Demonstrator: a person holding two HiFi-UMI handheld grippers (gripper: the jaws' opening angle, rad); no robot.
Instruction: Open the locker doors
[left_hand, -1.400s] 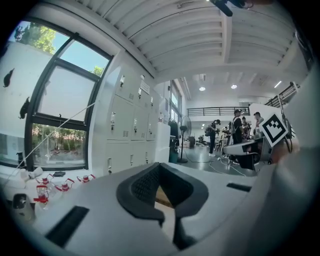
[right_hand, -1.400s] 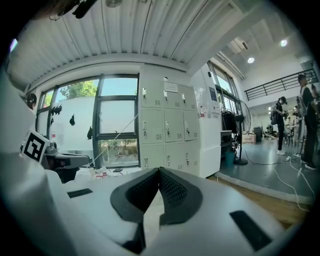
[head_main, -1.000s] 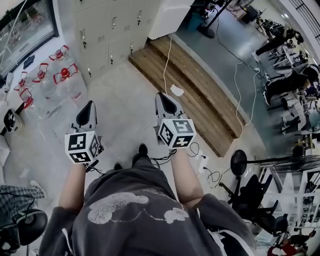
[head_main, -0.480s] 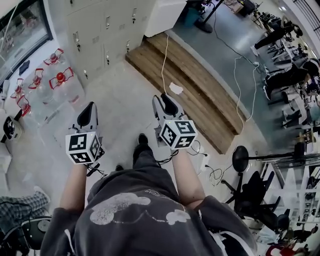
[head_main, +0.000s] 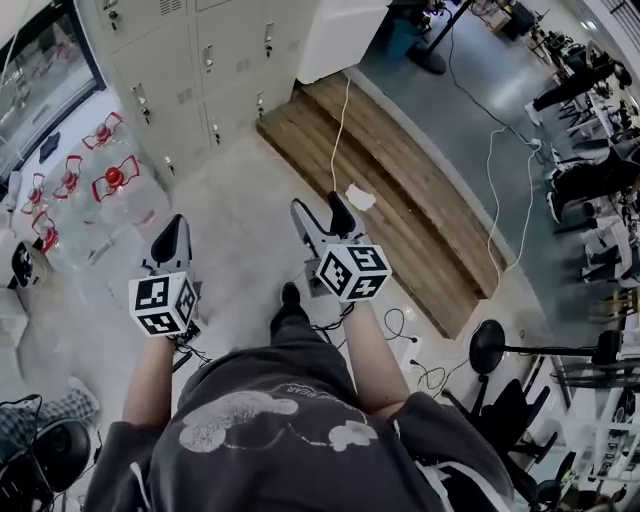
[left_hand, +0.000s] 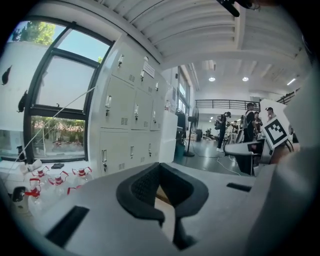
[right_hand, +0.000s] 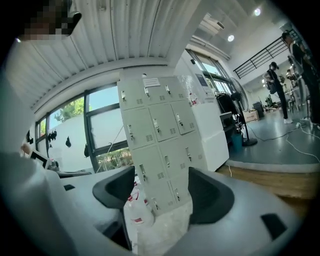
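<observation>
The grey lockers stand against the far wall with all doors closed; they also show in the left gripper view and the right gripper view. Both grippers are held out over the floor, well short of them. My left gripper is shut with its pads meeting and nothing in it. My right gripper stands open; its jaws have just been opening, and nothing is between them. The lower locker doors show through that gap.
Several water bottles with red handles stand on the floor left of the lockers. A raised wooden platform with a white cable runs to the right. A white cabinet adjoins the lockers. People and desks are far right.
The lockers have come nearer as the person walked forward with both grippers. The right gripper's jaws have spread apart from shut. The left gripper stays shut.
</observation>
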